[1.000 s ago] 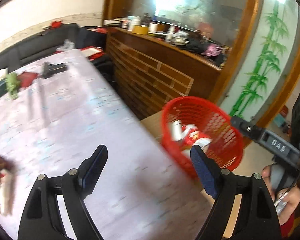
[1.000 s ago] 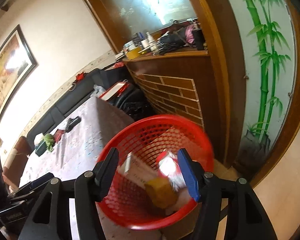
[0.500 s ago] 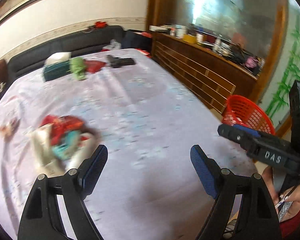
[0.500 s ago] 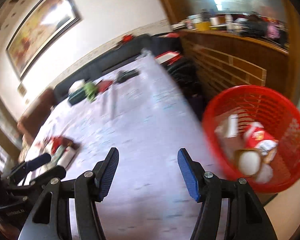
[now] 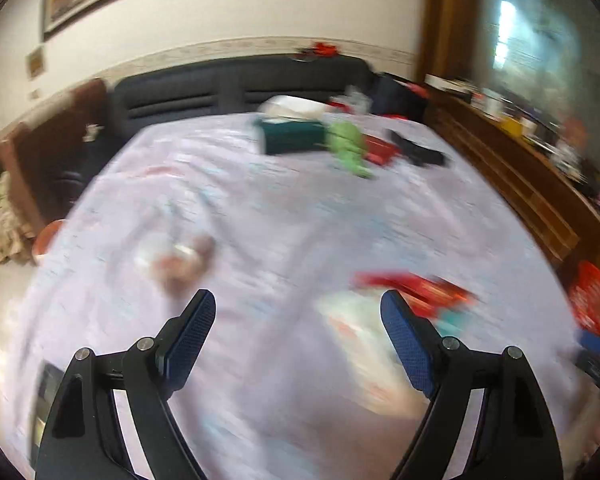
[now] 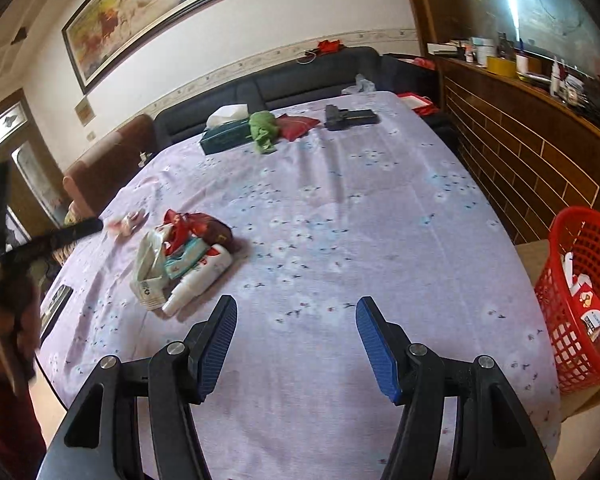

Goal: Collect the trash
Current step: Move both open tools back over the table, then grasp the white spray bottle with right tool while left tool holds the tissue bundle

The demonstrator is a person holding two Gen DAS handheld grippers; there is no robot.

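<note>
On the lilac tablecloth (image 6: 340, 208) lies a pile of trash (image 6: 184, 256): red wrappers, a pale bag, a white bottle. Left of it sits a small pink crumpled scrap (image 6: 126, 222). My right gripper (image 6: 296, 308) is open and empty, above the cloth to the right of the pile. The left wrist view is blurred. There my left gripper (image 5: 300, 300) is open and empty, with the red wrappers of the pile (image 5: 416, 292) by its right finger and the scrap (image 5: 184, 256) ahead on the left. The red mesh basket (image 6: 584, 248) stands off the table's right edge with trash inside.
At the far end lie a teal tissue box (image 6: 224, 138), a green cloth (image 6: 264, 128), a red pouch (image 6: 298, 125) and a black object (image 6: 350, 117). A dark flat device (image 6: 54, 304) sits at the table's left edge. A wooden counter (image 6: 540, 152) runs along the right.
Both grippers have swung left, away from the red basket and over the table. The trash pile has come into both views. Both jaws stand as wide as before.
</note>
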